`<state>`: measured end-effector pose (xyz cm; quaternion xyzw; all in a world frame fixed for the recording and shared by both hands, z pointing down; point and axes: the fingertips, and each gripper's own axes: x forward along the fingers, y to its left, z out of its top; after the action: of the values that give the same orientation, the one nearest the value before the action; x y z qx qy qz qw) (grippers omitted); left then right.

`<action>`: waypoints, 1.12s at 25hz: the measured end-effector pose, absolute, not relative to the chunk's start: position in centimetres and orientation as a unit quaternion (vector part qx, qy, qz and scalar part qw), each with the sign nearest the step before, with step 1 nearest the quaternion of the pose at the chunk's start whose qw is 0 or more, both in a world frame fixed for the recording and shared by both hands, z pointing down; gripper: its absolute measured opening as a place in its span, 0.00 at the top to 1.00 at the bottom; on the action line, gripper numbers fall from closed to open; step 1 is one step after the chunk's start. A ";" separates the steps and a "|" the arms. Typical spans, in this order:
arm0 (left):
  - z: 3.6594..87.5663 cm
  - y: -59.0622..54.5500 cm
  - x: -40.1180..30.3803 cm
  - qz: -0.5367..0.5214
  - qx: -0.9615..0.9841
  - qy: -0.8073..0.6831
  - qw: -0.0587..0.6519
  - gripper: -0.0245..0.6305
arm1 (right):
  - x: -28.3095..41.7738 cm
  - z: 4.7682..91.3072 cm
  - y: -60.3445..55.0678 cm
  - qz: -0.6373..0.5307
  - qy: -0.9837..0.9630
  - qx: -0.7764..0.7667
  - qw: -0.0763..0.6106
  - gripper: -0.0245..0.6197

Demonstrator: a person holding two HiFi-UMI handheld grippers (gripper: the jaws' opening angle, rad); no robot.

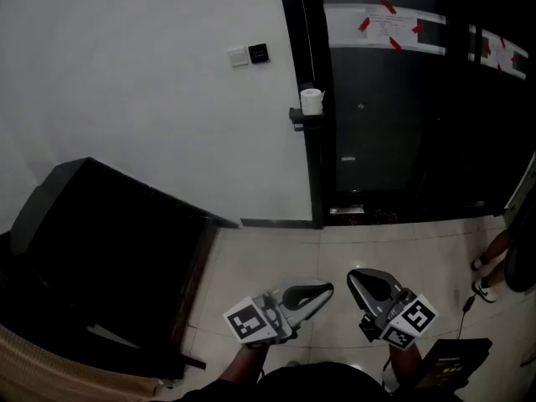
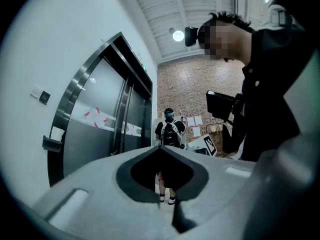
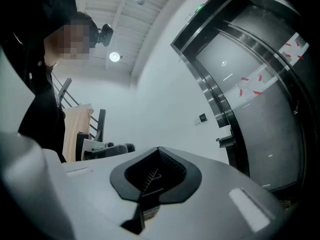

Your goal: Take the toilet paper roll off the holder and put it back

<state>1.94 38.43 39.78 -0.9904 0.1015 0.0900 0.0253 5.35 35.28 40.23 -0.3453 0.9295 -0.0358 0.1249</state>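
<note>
Readable text: none
Taped sheet (image 1: 381, 25) on the dark door (image 1: 394, 124): print too small to read
Square markers (image 1: 248, 322): patterns only

A white wall (image 1: 151, 99) is seen on the left, with a switch panel (image 1: 249, 54) mounted high on it and a black skirting board (image 1: 276, 222) run along its foot. Beside it a dark, metal-framed door (image 1: 394, 141) is set, and its pale band (image 1: 402, 23) is marked with red tape strips (image 1: 387, 8). The floor (image 1: 268, 258) is laid with pale glossy tiles. A large black cabinet (image 1: 100, 241) is placed against the wall at lower left. In the left gripper view a brick wall (image 2: 200, 84) is shown further off, under a white slatted ceiling (image 2: 165, 4) lit by a round ceiling lamp (image 2: 178, 35).
</note>
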 end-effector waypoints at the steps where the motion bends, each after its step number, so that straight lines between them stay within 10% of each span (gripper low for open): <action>1: 39.7 38.5 2.4 0.089 -0.990 0.101 0.027 0.96 | 5.8 40.3 35.3 -0.036 0.930 -0.345 0.124 0.96; 28: 39.8 23.3 4.8 0.110 -0.986 0.119 0.040 0.96 | 10.7 41.6 21.2 -0.027 0.924 -0.368 0.101 0.96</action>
<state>4.80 23.30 39.80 -0.9860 0.1190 0.1099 0.0397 10.67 21.24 41.58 -0.3681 0.9238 -0.0270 0.1014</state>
